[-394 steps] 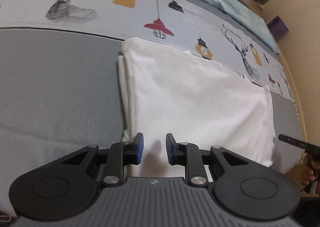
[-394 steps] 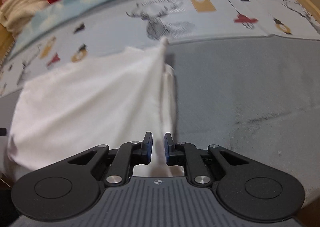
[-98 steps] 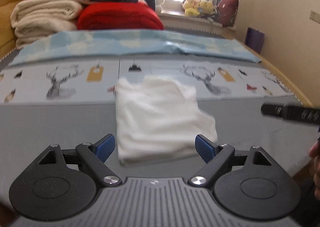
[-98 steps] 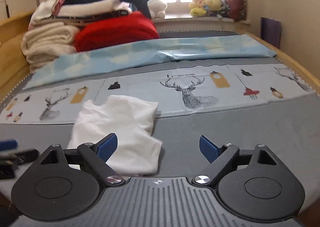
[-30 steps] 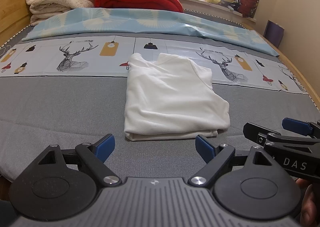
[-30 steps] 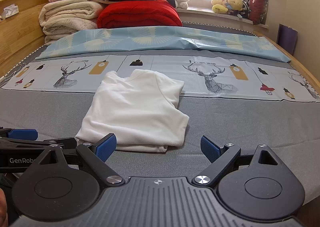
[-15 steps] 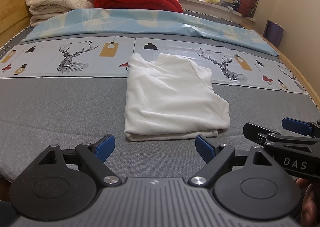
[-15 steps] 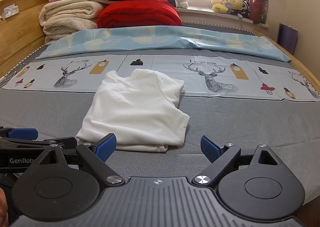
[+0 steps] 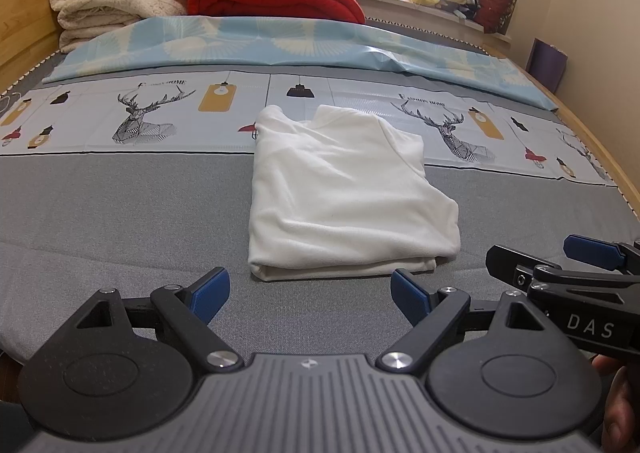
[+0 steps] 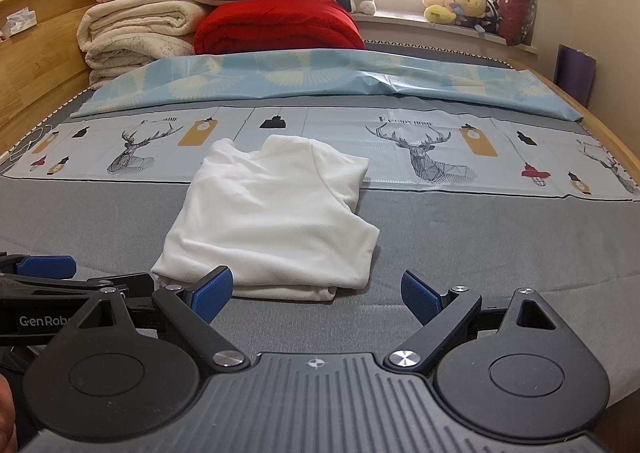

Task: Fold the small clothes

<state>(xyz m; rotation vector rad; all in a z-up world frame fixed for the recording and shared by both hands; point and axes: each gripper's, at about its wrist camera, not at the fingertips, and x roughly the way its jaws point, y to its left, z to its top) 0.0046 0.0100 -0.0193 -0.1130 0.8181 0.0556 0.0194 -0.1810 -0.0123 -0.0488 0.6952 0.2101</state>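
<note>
Now, on the bed (image 9: 120, 213), I hold both claws back from the white garment (image 9: 344, 197), which lies folded into a compact rectangle on the grey sheet; judging by its tidy layers, the folding looks finished. My left claw (image 9: 308, 293) is spread wide and empty, and my right claw (image 10: 316, 293) is likewise spread and grips nothing. Stacked blankets (image 10: 136, 29), a red quilt (image 10: 276, 29) and plush toys (image 10: 460, 5) sit well beyond; nothing blocks the garment.
</note>
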